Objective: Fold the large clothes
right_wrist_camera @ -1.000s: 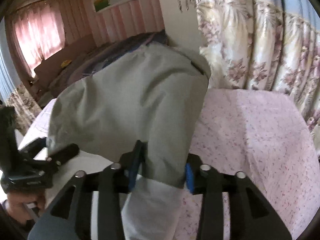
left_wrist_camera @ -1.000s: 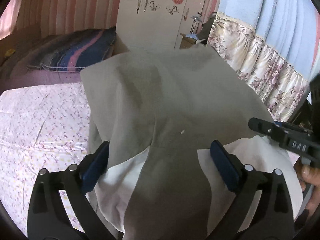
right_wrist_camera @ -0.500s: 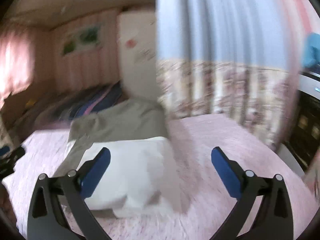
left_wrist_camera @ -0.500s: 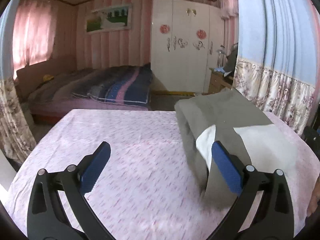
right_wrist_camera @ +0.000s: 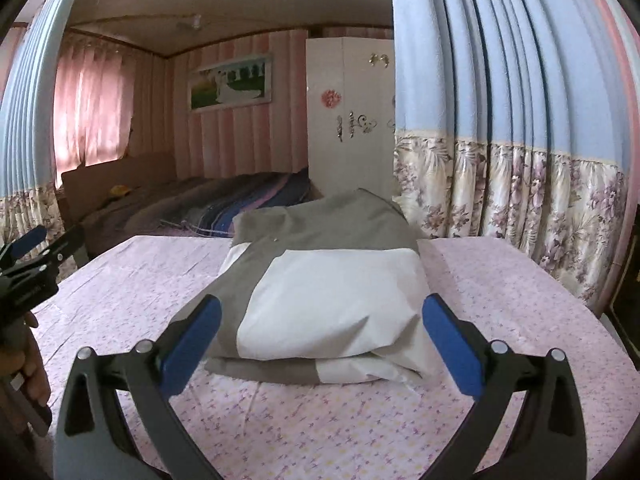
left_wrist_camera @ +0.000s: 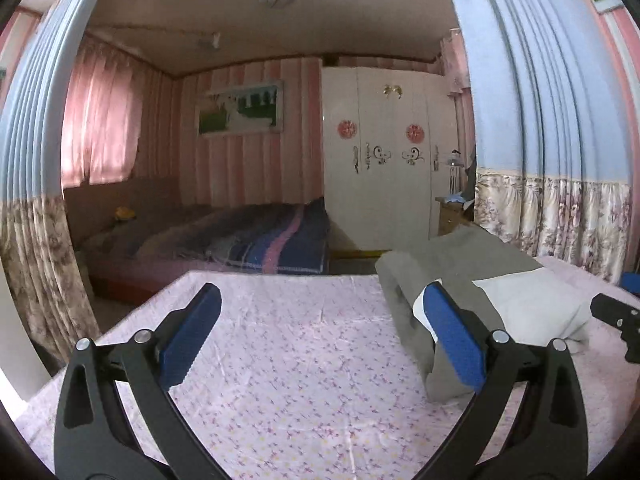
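A folded grey-and-white garment (right_wrist_camera: 328, 296) lies on the bed (right_wrist_camera: 360, 432), on its pink floral sheet, toward the far edge and nearer the right side by the curtain (right_wrist_camera: 520, 184). The right hand-held gripper (right_wrist_camera: 320, 340) is spread wide, its blue pads either side of the garment's near end without pressing on it. The left hand-held gripper (left_wrist_camera: 320, 336) is also spread, over bare sheet left of the garment; its right pad overlaps the garment's near left corner in view, contact unclear. A second bed (left_wrist_camera: 224, 240) stands beyond.
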Tool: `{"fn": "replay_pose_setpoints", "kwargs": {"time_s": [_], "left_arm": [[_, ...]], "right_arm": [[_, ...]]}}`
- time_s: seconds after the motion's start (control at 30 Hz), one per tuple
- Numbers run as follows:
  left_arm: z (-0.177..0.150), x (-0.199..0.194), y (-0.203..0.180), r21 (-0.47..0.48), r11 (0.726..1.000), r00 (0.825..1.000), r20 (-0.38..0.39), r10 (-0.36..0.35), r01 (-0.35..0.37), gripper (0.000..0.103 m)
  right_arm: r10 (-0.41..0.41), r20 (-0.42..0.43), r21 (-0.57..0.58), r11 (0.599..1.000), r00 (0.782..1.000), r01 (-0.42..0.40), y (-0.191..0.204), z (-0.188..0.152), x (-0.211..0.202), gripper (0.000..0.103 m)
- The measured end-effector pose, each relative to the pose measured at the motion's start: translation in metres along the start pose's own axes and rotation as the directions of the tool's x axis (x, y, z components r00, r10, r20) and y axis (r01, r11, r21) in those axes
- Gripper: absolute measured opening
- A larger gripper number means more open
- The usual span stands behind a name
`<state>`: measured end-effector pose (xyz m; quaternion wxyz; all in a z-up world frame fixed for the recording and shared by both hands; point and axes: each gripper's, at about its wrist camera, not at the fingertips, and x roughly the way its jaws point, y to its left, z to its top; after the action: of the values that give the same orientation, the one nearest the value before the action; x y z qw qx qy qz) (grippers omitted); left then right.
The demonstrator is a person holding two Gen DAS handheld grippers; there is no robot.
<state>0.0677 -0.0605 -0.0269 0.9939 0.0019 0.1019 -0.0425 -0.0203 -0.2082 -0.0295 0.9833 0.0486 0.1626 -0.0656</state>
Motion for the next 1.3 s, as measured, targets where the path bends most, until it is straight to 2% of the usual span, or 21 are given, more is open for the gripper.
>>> {"fn": "replay_pose_setpoints", "kwargs": {"time_s": [0.2, 0.37, 0.73, 1.3], "left_arm": [[-0.008, 0.009, -0.005, 0.002, 1.000, 0.999, -0.049, 0.002, -0.002, 0.100], [-0.013, 0.002, 0.000, -0.023, 1.000, 0.999, -0.031, -0.012, 0.012, 0.100], [-0.014, 0.002, -0.002, 0.009, 1.000, 0.999, -0.038, -0.013, 0.014, 0.100], [-0.016, 0.004, -0.002, 0.006, 1.000, 0.999, -0.035, -0.014, 0.015, 0.100]], "right_arm": [[-0.011, -0.006, 0.007, 1.000, 1.000, 0.011, -0.004, 0.003, 0.003, 0.101], [-0.005, -0.002, 0.000, 1.000, 1.000, 0.005, -0.002, 0.003, 0.001, 0.101], [-0.009, -0.003, 0.008, 1.000, 1.000, 0.009, -0.002, 0.005, 0.001, 0.101], [-0.016, 0.004, -0.013, 1.000, 1.000, 0.016, -0.001, 0.003, -0.001, 0.101]]}}
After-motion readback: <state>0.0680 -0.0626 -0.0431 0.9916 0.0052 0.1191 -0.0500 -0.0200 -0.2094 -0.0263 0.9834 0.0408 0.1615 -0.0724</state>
